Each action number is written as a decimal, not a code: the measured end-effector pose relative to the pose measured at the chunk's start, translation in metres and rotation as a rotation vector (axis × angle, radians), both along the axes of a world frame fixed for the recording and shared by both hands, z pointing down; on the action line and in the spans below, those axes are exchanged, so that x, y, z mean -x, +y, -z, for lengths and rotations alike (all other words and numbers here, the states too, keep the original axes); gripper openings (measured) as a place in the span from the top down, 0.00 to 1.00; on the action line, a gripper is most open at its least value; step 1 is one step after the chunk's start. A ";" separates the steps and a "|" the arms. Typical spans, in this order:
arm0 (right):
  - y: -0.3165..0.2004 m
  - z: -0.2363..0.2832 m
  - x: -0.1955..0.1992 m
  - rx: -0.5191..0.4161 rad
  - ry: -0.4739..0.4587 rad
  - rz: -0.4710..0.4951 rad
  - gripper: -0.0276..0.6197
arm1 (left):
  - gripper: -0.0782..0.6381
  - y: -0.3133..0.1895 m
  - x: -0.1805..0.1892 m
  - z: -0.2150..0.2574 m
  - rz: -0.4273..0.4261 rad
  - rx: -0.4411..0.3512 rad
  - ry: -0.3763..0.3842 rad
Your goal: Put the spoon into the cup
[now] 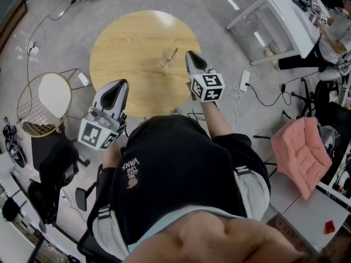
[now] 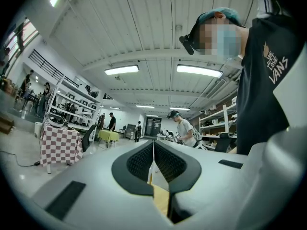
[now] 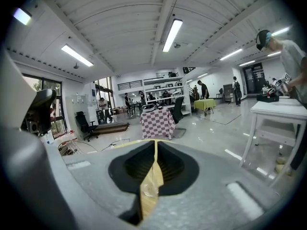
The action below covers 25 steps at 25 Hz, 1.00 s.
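A clear glass cup stands on the round wooden table, right of its middle. The spoon leans inside the cup with its handle sticking up and to the right. My right gripper hovers just right of the cup, apart from it, shut with nothing in it. Over the table's near left edge my left gripper is also shut and empty. Both gripper views point up into the room: the left gripper and the right gripper show jaws pressed together. Neither shows the cup.
A wire chair with a white seat stands left of the table. A white table is at the upper right, with cables on the floor near it. A pink cushion lies at the right and a black office chair at the lower left.
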State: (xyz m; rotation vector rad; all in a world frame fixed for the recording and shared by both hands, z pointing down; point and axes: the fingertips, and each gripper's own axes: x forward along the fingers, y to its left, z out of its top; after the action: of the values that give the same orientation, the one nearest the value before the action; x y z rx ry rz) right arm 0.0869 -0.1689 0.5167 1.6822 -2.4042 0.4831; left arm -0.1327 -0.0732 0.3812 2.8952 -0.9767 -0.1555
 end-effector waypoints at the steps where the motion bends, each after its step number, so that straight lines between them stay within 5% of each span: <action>1: 0.002 0.001 -0.002 -0.003 0.000 -0.007 0.94 | 0.89 0.000 -0.001 0.000 -0.005 0.000 0.000; 25: 0.037 0.040 -0.022 -0.081 -0.029 -0.052 0.96 | 0.89 -0.017 -0.034 -0.006 -0.133 0.034 0.033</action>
State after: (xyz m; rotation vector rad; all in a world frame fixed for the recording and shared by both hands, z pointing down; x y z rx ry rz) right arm 0.1084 -0.1315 0.4767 1.7865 -2.4370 0.4263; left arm -0.0991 -0.0900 0.3875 2.9042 -0.7715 -0.1748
